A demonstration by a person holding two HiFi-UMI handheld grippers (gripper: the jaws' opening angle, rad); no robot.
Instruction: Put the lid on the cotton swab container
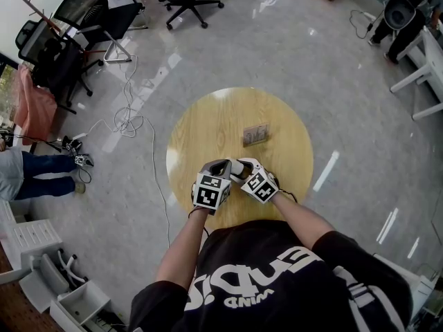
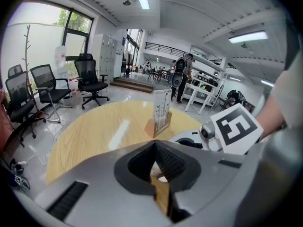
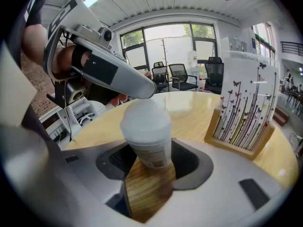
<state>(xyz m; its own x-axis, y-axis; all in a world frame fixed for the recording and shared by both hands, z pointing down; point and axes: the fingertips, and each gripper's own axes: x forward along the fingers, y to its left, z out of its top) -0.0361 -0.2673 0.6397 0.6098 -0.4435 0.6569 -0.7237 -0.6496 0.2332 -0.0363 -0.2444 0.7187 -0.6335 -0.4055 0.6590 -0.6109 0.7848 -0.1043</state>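
The cotton swab container (image 3: 150,152) stands on the round wooden table (image 1: 208,126), a small labelled tub with a frosted white lid (image 3: 145,118) sitting on top. My right gripper (image 3: 149,162) is shut on the tub's body, one pad on each side. My left gripper (image 3: 142,88) is shut, and its closed tip rests on or just above the lid. In the left gripper view a bit of white lid (image 2: 162,178) shows below the closed jaws. In the head view both grippers (image 1: 232,171) meet near the table's front edge and hide the container.
A wooden stand holding patterned cards (image 1: 255,135) (image 3: 244,112) sits just behind the grippers, mid-table. Office chairs (image 1: 90,19), floor cables (image 1: 128,116) and a seated person's legs (image 1: 41,175) lie to the left. White bins (image 1: 62,289) stand at the lower left.
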